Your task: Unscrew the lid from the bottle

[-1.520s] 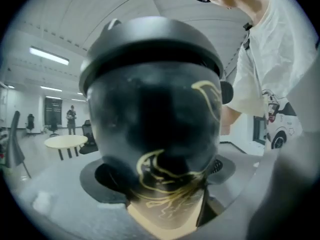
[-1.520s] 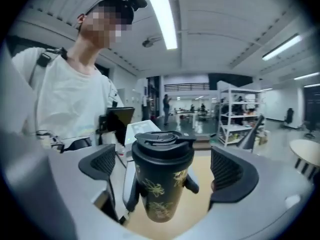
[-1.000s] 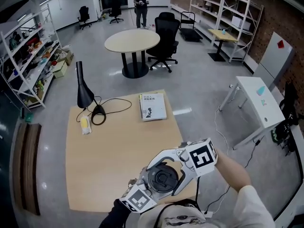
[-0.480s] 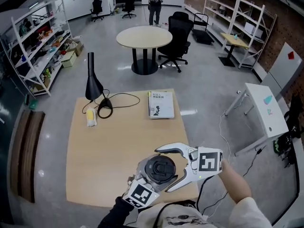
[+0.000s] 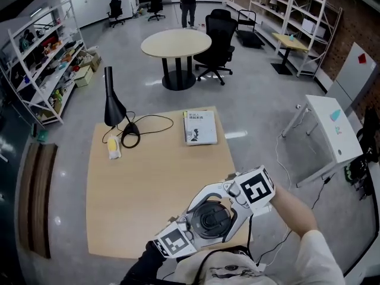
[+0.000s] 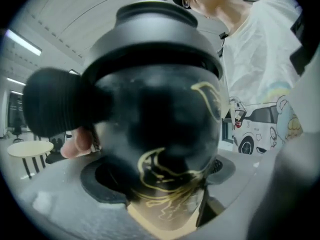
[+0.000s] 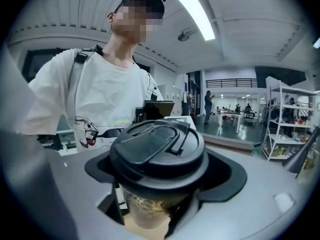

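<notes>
A dark bottle (image 6: 155,124) with gold line art and a black flip lid (image 5: 212,218) is held above the near edge of the wooden table (image 5: 148,183). My left gripper (image 5: 199,227) is shut on the bottle's body, which fills the left gripper view; its lid (image 6: 155,19) shows at the top. My right gripper (image 5: 221,209) comes in from the right with its jaws closing around the lid (image 7: 157,151). The dark pads sit against the lid's rim. Below the lid, the bottle's body (image 7: 150,204) shows in the right gripper view.
At the table's far side stand a black desk lamp (image 5: 113,108) with its cable, a small yellow object (image 5: 113,149) and a book (image 5: 200,127). A round table (image 5: 176,43) and an office chair (image 5: 217,40) stand beyond. Shelves line both walls.
Half a second ago the right jaws stood spread apart from the lid. Now they wrap the lid again, with the right gripper turned and moved up-left. The left gripper keeps its hold.
</notes>
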